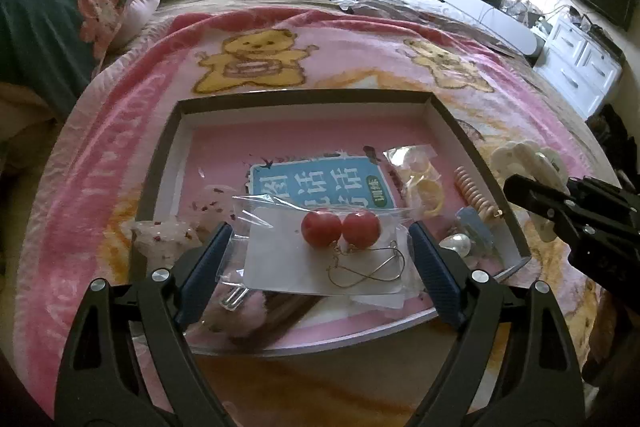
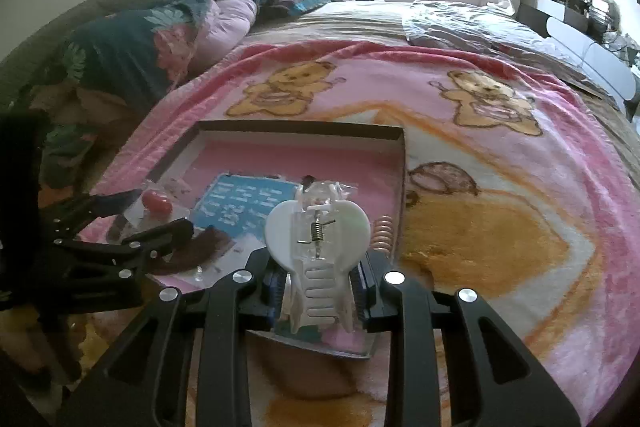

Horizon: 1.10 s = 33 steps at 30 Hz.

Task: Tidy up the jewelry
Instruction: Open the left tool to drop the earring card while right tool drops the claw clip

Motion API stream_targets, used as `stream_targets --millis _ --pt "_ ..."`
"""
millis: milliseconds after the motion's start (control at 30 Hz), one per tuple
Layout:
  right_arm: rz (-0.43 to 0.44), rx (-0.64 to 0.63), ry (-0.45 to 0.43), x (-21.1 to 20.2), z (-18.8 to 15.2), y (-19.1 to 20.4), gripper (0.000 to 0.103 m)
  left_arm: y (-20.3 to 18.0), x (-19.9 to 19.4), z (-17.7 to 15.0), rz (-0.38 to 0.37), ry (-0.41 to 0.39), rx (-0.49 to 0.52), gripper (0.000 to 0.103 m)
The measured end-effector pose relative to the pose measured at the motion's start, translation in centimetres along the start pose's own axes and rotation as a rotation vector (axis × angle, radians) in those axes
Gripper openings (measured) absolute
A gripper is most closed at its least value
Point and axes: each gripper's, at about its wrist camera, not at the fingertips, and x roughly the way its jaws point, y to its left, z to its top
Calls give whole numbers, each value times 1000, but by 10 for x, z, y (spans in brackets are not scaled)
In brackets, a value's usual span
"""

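Observation:
A shallow box with a pink floor lies on the bed blanket. My left gripper is open, its jaws on either side of a clear bag with a pair of red ball earrings on a white card, over the box's near part. My right gripper is shut on a white hair claw clip, held above the box's near right corner. The clip also shows in the left wrist view, beside the right gripper.
In the box lie a blue label, a yellow-white bagged piece, a pink coil hair tie, a pearl and a small light-blue piece. A pink bear blanket covers the bed. Pillows lie left.

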Motion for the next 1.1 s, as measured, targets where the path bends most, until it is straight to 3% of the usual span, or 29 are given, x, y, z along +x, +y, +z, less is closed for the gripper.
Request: stream_targets --millis 700,767,800,900,1000,1100 --pt "3 24 85 29 -17 0 28 15 11 -14 -18 27 -38 83" --pt "2 24 72 25 -17 0 34 15 8 -15 -20 24 -39 83" --pt "1 23 63 23 -17 1 41 15 6 -15 -20 22 -40 83" --pt "0 17 47 16 -17 4 45 17 2 -17 -15 21 -42 83" --pt "-11 18 22 6 -19 5 58 17 -4 -19 -11 22 -45 83" --pt "-9 25 6 -2 -20 5 65 18 -10 -20 -8 20 -47 83"
